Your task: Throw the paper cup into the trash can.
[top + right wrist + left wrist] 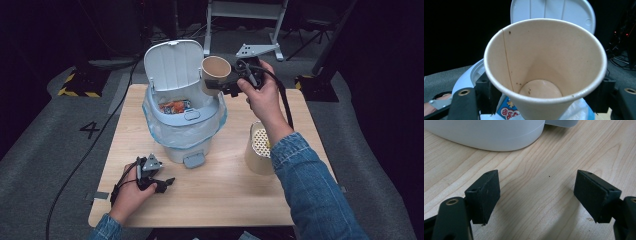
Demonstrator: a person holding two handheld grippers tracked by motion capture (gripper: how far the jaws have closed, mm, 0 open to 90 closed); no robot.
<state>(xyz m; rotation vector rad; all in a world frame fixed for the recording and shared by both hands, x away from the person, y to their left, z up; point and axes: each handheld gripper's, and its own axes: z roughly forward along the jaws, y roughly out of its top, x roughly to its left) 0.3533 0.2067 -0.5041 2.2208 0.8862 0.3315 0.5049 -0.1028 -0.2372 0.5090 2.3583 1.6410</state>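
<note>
Gripping a tilted paper cup point(216, 71), mouth toward the camera, right gripper point(227, 86); left gripper point(161, 183) fingers spread empty.

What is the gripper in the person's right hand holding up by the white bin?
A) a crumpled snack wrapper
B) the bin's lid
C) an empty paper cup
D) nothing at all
C: the right gripper is clamped on a tan paper cup beside the open bin, and the right gripper view looks straight into the cup, which holds only a few brown specks.
</note>
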